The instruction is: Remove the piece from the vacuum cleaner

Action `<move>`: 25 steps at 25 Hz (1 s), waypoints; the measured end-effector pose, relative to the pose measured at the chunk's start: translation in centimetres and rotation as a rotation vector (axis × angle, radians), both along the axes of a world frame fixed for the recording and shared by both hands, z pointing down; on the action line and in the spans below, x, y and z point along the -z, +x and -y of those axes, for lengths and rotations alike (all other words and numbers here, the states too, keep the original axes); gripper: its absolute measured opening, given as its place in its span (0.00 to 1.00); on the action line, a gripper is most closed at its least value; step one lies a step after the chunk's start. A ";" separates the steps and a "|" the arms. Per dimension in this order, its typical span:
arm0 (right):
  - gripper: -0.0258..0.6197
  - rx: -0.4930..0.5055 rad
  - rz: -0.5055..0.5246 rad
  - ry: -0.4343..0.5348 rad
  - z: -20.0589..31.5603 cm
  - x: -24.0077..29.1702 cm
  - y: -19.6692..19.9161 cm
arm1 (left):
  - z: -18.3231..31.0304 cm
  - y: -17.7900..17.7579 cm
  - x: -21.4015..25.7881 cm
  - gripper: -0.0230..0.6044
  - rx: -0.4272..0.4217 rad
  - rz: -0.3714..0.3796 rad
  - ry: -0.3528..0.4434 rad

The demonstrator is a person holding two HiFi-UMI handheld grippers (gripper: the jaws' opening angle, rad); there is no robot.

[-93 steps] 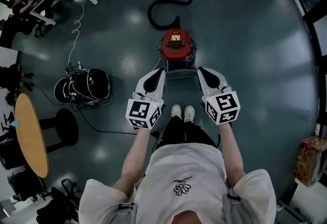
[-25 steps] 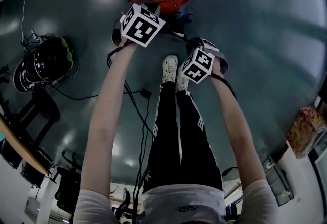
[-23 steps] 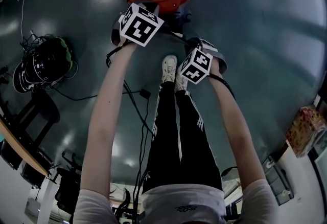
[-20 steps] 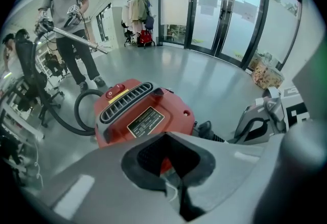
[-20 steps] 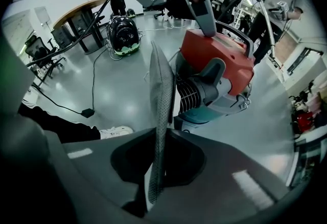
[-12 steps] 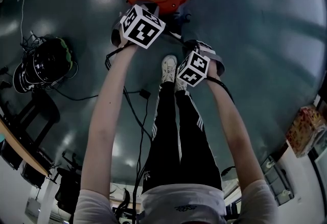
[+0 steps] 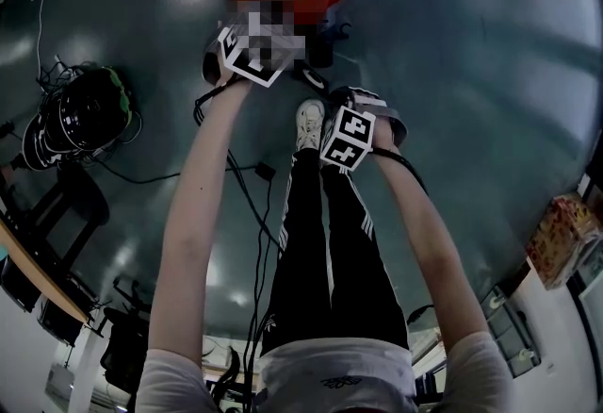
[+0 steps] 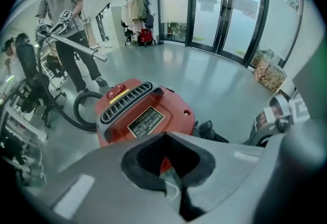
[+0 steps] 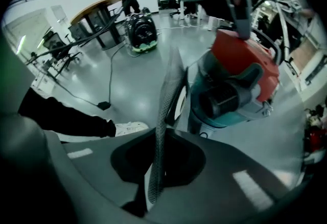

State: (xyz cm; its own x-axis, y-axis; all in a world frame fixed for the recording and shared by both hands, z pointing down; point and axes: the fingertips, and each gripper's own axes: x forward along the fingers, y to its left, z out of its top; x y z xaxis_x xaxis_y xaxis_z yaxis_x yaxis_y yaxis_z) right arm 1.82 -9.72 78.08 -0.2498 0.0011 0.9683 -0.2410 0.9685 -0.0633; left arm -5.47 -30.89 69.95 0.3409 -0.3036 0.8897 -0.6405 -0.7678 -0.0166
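Step in hand: draw the piece [image 9: 164, 115] clear of the vacuum [image 8: 145, 115]. The right claw [image 9: 153, 187] is closed on the piece, pinching it edge-on so that it runs up and away from the tips. The left claw [image 8: 176, 187] has its jaws together, low at the vacuum's near end. A pale sliver sits at its tips that I cannot identify, so I treat this claw as a brace only. In the head view the right claw lies nearer than the vacuum, just beside a shoe [image 9: 130, 128]. From this I judge the piece to be off or nearly off, though I cannot tell whether its far end touches the housing. To do the step well, I would pull along the plane of the piece and toward the near side, without twisting, as so thin a panel would likely flex or slip under side load. I would hold the vacuum steady on the smooth floor [image 7: 471, 72], where I expect it to roll or slide. The piece is thin and flat, with a dark mesh-textured edge and a pale face behind it. The vacuum has a rounded glossy red shell with a slotted grille. Its end facing the right claw is teal-grey with a dark round opening. A ribbed black hose [image 8: 82, 110] curls at its far left.
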 end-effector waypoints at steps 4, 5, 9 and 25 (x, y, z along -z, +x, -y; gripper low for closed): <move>0.10 0.014 -0.003 -0.078 -5.8 -0.7 -0.1 | 0.1 -0.2 0.0 0.04 0.032 -0.022 0.004; 0.10 -0.023 0.006 -0.086 -6.2 -0.5 0.1 | 0.1 -0.1 0.0 0.04 0.038 -0.025 0.005; 0.10 -0.118 0.024 -0.088 -5.6 1.0 1.0 | -0.4 -0.3 1.3 0.04 0.057 -0.083 0.050; 0.10 -0.375 0.259 0.237 2.9 31.1 1.6 | -9.5 -4.7 30.5 0.04 0.654 -0.689 0.279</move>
